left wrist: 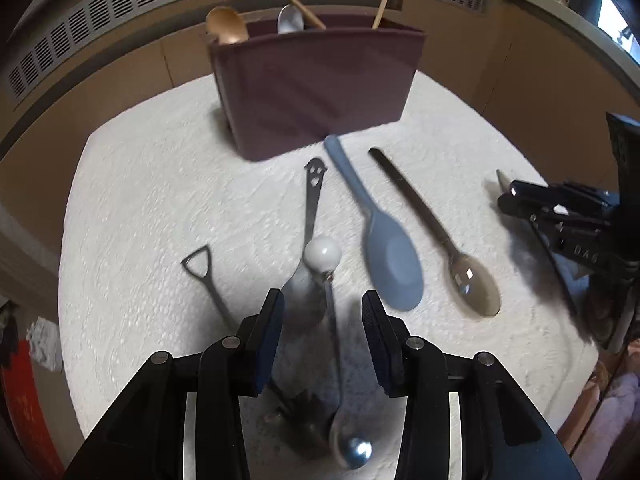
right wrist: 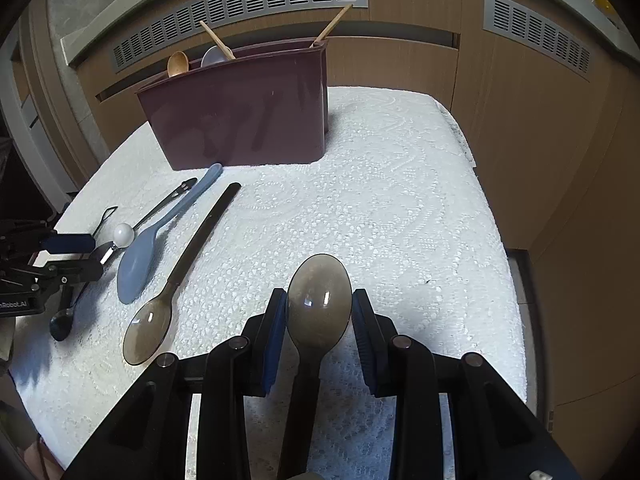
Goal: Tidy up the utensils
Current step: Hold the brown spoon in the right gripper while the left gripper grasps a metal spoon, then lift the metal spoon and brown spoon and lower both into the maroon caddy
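Right gripper (right wrist: 319,308) is clamping a smoky spoon (right wrist: 319,308) bowl-forward between its fingers, likely mid-transfer to the maroon holder (right wrist: 240,116) ahead, while left gripper (left wrist: 323,316), jaws unclenched, is straddling the ball-handled spoon (left wrist: 334,344), needing closure next.

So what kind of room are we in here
Probably a home kitchen or dining corner: a dark maroon plastic utensil caddy on a white lace-patterned tablecloth, spoons laid out, and light wooden cabinet panels with grey vent grilles behind.
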`<state>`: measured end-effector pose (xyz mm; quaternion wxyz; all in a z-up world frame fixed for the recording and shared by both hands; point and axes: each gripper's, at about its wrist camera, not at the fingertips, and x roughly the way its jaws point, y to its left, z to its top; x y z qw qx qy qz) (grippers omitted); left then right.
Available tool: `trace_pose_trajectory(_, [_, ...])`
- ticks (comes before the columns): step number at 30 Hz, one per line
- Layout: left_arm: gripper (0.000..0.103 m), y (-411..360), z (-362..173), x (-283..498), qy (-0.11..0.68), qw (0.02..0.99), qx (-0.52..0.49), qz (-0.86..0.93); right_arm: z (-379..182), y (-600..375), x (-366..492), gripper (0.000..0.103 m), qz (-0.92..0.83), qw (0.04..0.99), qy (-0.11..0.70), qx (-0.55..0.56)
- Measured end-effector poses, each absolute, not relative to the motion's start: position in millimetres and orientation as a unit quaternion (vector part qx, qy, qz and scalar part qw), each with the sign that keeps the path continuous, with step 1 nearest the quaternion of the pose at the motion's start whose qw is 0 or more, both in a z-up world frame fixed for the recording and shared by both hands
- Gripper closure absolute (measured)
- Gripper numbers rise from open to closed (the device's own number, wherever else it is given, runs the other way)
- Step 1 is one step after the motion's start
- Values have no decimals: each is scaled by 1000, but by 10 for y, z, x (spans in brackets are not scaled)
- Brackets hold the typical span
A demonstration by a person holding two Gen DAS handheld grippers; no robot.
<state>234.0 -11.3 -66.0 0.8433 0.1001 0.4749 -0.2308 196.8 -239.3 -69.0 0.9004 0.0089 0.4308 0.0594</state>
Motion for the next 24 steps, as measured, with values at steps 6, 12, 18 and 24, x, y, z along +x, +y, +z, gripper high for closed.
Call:
trace_pose_trajectory(6, [62, -334, -765, 2601, 486, 847, 83, -197, -661, -2394, 1961, 73, 62, 902, 428, 9])
trace_pose_trajectory(12, [80, -339, -769, 2573, 464, 868, 64, -166, -502, -2367, 1914, 73, 70, 909, 411, 20])
trace_pose_trajectory(18, [80, -104, -252, 2071, 385, 906, 7, -172, -137, -2309, 1730, 73, 79, 926, 369, 8])
trace_pose_trajectory(24, [80, -28, 226, 1800, 311, 934, -10, -174, 146, -2230, 1614, 73, 88, 940, 330, 3])
